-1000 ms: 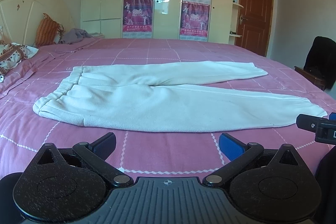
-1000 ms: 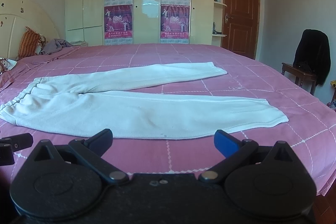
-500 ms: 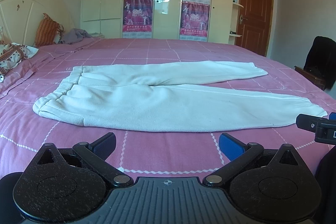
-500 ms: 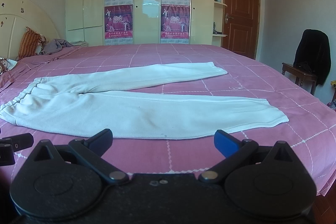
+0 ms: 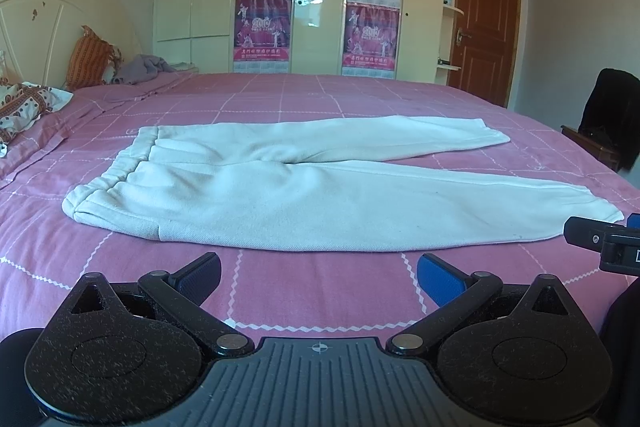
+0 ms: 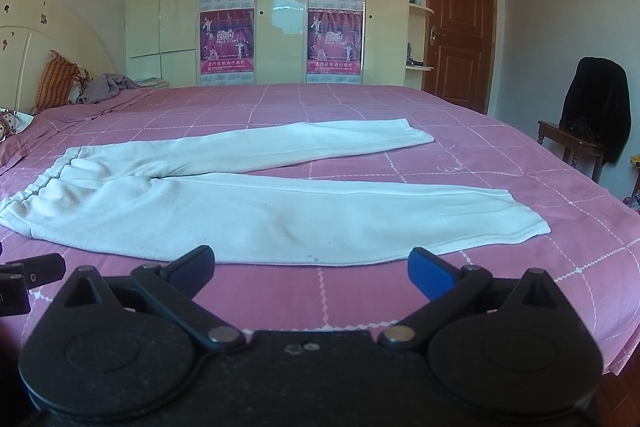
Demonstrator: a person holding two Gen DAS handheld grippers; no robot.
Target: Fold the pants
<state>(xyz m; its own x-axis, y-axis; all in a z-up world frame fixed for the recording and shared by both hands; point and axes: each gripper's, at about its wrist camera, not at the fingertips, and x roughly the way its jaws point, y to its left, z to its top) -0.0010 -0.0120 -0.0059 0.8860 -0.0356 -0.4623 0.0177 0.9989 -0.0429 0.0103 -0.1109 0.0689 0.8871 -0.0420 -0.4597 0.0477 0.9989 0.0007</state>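
White pants (image 5: 304, 187) spread flat on the pink bed (image 5: 360, 99) in the left wrist view, waistband to the left, legs running right in a narrow V. Left gripper (image 5: 318, 273) low at the near edge, jaws wide apart, holding nothing, short of the fabric. Right gripper (image 5: 600, 239) poking in beside the near cuff.

Same pants (image 6: 248, 203) in the right wrist view, unfolded. Right gripper (image 6: 310, 267) spread wide, empty, just short of the near leg's hem.
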